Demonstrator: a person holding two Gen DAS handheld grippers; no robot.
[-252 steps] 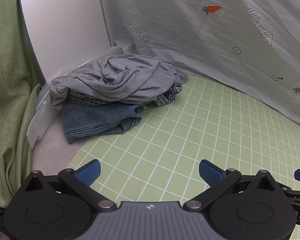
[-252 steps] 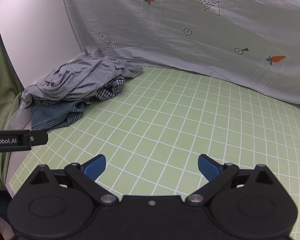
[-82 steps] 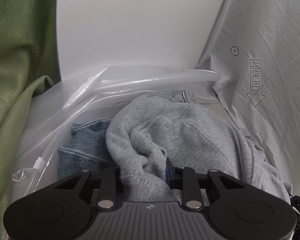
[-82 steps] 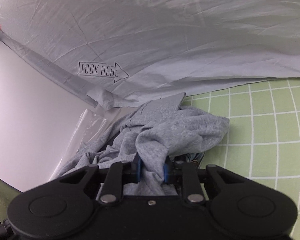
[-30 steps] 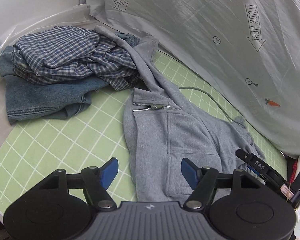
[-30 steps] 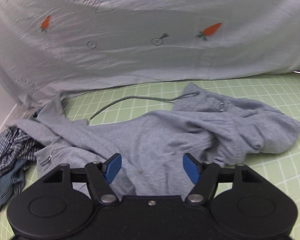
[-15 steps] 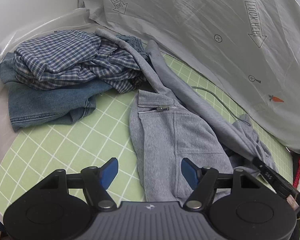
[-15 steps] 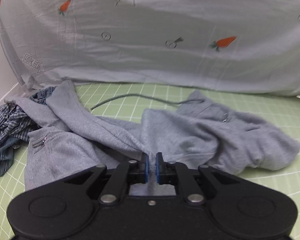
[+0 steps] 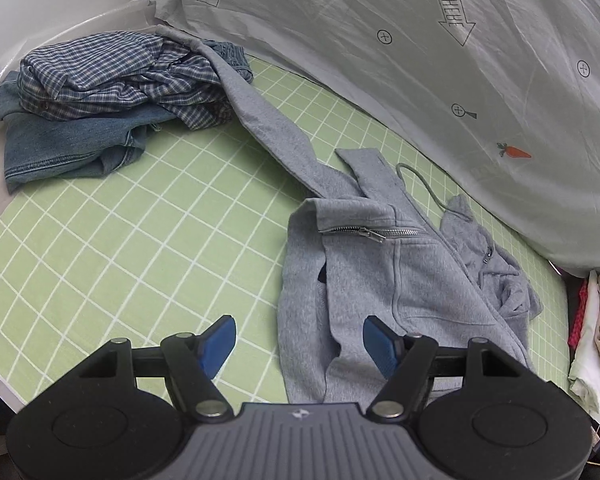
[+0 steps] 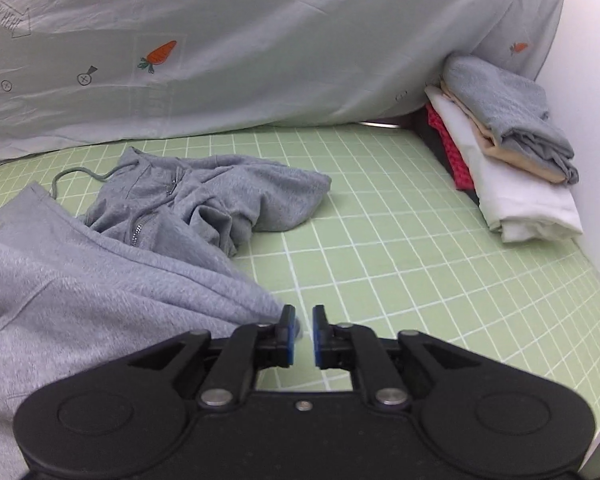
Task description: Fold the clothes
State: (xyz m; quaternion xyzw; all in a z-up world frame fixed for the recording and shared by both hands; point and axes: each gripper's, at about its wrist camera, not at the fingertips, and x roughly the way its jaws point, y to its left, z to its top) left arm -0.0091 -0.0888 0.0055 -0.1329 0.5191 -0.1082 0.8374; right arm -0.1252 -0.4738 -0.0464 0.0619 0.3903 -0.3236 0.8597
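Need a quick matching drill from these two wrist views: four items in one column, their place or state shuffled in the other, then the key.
Items
1. grey zip-up hooded sweatshirt
2. blue-and-white checked shirt
3. folded blue denim jeans
4. stack of folded clothes with a grey piece on top

Place or state
A. crumpled on top of the denim
B. at the mat's far right edge, by the white wall
C. spread unfolded across the green grid mat
D. bottom of the unfolded pile

Pairs: 1-C, 2-A, 3-D, 4-B

Hoodie [image 9: 416,280] was soft matt fleece cloth with shiny metal zip [image 9: 370,233]; jeans [image 9: 64,148] rough denim; mat [image 9: 140,220] smooth, matt.
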